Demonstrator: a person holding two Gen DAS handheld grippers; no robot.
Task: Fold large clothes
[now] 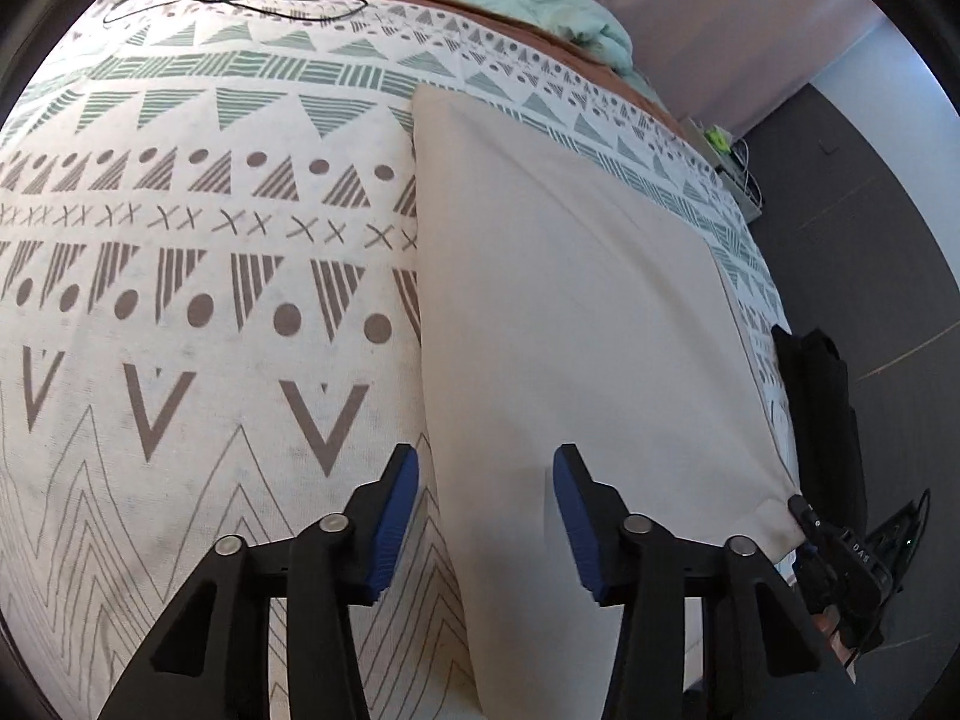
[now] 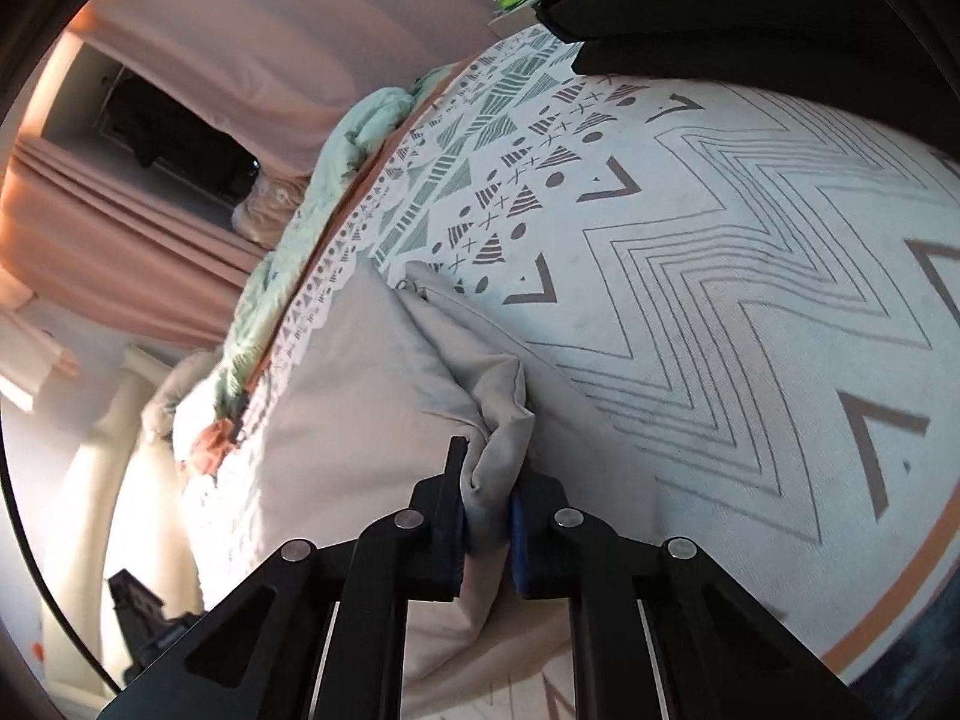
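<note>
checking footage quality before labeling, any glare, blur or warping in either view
Left wrist view: even light, sharp, but fisheye bulges the patterned bedspread and beige cloth. Right wrist view: warm glare washes out the lower left, the curtain looks soft, and the right gripper is sharp.

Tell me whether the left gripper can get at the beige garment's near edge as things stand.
Probably yes. The left gripper is open, its fingers straddling the beige garment flat on the bedspread, with nothing between.
</note>
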